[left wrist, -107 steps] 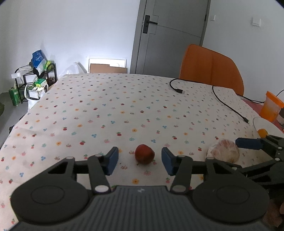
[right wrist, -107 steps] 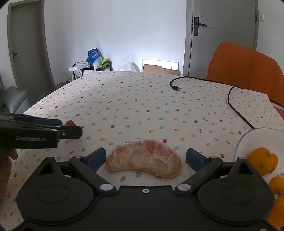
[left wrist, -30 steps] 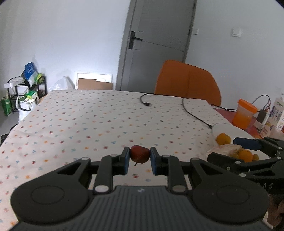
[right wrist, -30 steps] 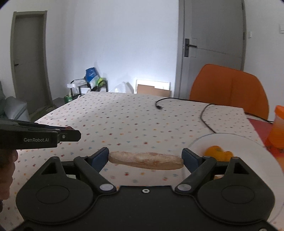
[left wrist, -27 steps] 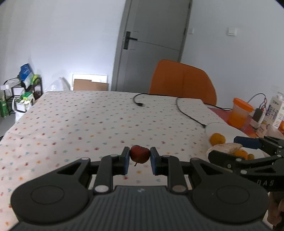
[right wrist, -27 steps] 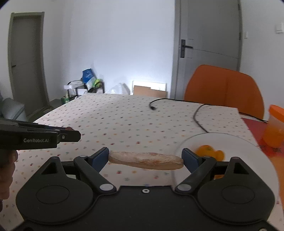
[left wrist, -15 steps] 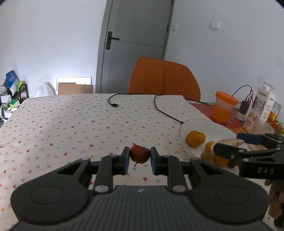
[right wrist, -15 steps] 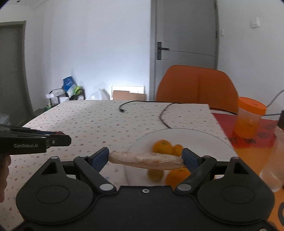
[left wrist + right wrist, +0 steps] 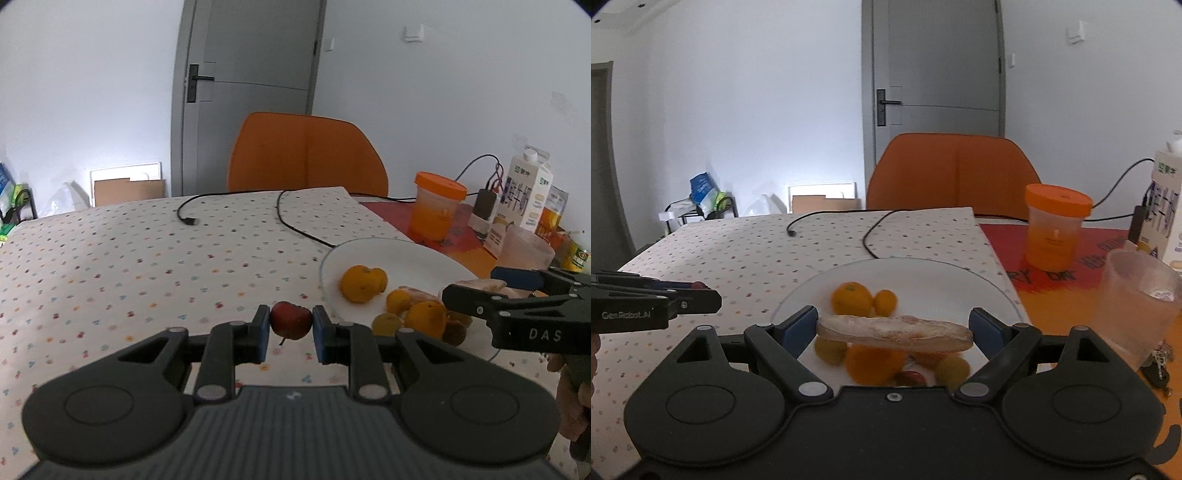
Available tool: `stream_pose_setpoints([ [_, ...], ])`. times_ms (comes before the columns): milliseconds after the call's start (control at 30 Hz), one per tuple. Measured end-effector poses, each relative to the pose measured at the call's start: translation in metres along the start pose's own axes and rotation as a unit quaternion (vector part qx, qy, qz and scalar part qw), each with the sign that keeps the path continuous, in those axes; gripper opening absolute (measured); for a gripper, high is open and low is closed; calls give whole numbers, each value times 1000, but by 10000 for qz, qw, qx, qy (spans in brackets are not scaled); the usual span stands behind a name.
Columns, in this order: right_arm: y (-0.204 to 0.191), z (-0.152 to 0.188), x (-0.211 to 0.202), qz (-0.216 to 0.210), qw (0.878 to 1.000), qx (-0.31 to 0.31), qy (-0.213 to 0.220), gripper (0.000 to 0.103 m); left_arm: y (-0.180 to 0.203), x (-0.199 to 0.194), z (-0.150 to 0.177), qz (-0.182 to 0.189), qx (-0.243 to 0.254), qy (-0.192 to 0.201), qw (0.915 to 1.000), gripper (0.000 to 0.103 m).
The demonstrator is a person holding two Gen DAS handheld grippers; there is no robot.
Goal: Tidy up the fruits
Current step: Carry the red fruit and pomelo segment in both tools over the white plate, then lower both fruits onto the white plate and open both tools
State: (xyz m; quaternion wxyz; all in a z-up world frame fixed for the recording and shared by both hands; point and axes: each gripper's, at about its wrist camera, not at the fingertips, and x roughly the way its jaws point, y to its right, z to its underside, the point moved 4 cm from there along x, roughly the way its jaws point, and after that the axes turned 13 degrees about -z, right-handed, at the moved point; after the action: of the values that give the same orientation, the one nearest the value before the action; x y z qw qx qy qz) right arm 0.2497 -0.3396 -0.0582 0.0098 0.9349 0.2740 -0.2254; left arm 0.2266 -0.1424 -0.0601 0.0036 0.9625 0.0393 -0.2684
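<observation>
- Floral-dotted white tablecloth [image 9: 110, 266] covers the near table surface; grey door [image 9: 251, 92] and pale walls behind.
- Left gripper [image 9: 290, 325]: blue pads clamped tight on a small dark-red round fruit with a stem [image 9: 290, 323], held off the cloth, stem hanging below the fingers.
- Right of the left fingers, just beside them: round white plate [image 9: 406, 254] with loose fruit on it.
- Right gripper [image 9: 895, 330]: fingers set wide, pressed on both ends of a long pale peeled citrus segment, pinkish-white [image 9: 894, 332], which spans the whole gap and lies level.
- Segment hangs above the near half of the plate [image 9: 923, 273]. Below the fingers: orange tangerines [image 9: 851, 299], yellow-green small fruits [image 9: 831, 350], one red piece at the near rim. Motion-blurred, so I can't count them exactly.
- In the left wrist view the right gripper [image 9: 517, 295] sits off to the right of the left fingers, over the plate's right edge, the segment just visible between its tips.
- In the right wrist view the left gripper [image 9: 698, 290] sits left of the right fingers, a bit of red showing at its tips, short of the plate rim.
- Beyond the plate: black cable [image 9: 295, 225] lying on the cloth.
- Right of the fingers, further out: red mat [image 9: 1052, 266], translucent orange-lidded plastic jar [image 9: 1056, 229], frosted clear plastic cup [image 9: 1134, 302], white milk carton [image 9: 528, 192].
- Far edge: orange chair back [image 9: 306, 155].
</observation>
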Motion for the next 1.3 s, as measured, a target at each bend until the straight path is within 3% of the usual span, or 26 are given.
stream_pose_setpoints([
  [700,47,1,13,283,9991,309,83,86,45,28,-12,242,342,-53,9991,23],
  [967,47,3,4,365,9989,274,140,91,60,30,-15,347,456,-10,9984,24],
  [1300,34,15,-4,104,9996,276,-3,91,56,25,-13,226,495,-43,9985,39],
])
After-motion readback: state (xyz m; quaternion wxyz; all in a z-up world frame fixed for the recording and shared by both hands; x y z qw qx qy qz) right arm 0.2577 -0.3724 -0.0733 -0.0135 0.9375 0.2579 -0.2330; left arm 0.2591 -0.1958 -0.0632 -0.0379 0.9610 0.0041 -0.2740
